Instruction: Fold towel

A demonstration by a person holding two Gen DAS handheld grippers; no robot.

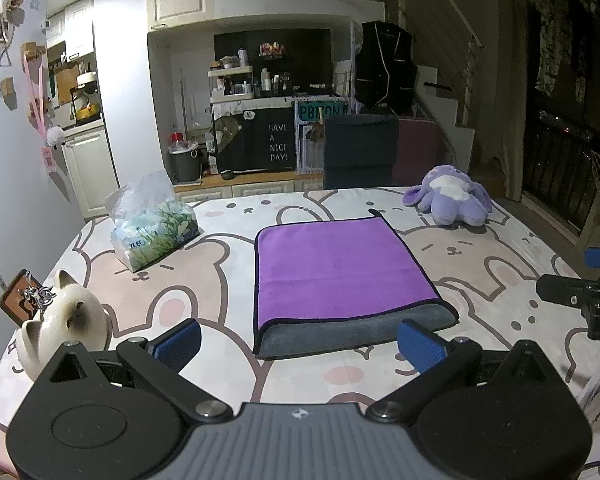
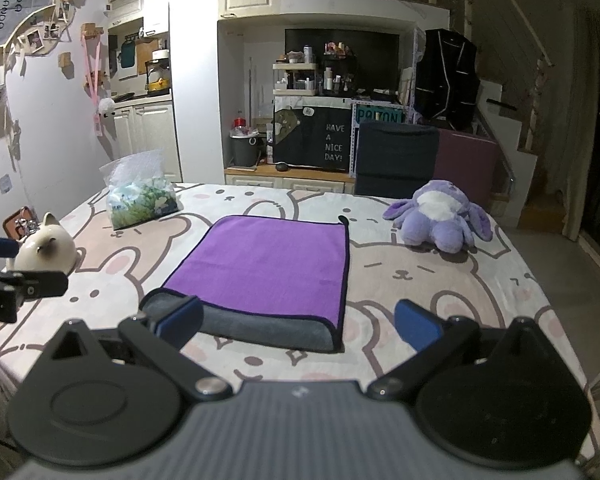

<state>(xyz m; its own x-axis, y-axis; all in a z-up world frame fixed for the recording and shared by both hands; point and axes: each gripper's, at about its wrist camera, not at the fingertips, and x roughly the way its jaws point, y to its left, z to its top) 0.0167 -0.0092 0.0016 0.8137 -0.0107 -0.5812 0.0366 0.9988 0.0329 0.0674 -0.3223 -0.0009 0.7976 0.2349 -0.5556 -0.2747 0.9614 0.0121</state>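
We see the towel (image 1: pixel 340 272) folded flat mid-bench (image 1: pixel 204 304), purple up, grey fold at its near edge. Our left gripper (image 1: pixel 300 342) and right gripper (image 2: pixel 298 322) hover near it, both spread apart, holding nothing.

Right gripper (image 1: pixel 592 284) cut off by the frame's right edge — left gripper (image 2: pixel 4 276) likewise at the left edge — jaw states unreadable there

Purple plush toy (image 1: pixel 452 196), tissue pack (image 1: pixel 154 228), ceramic cat (image 1: pixel 66 320) on bunny-print tablecloth (image 1: pixel 480 280).
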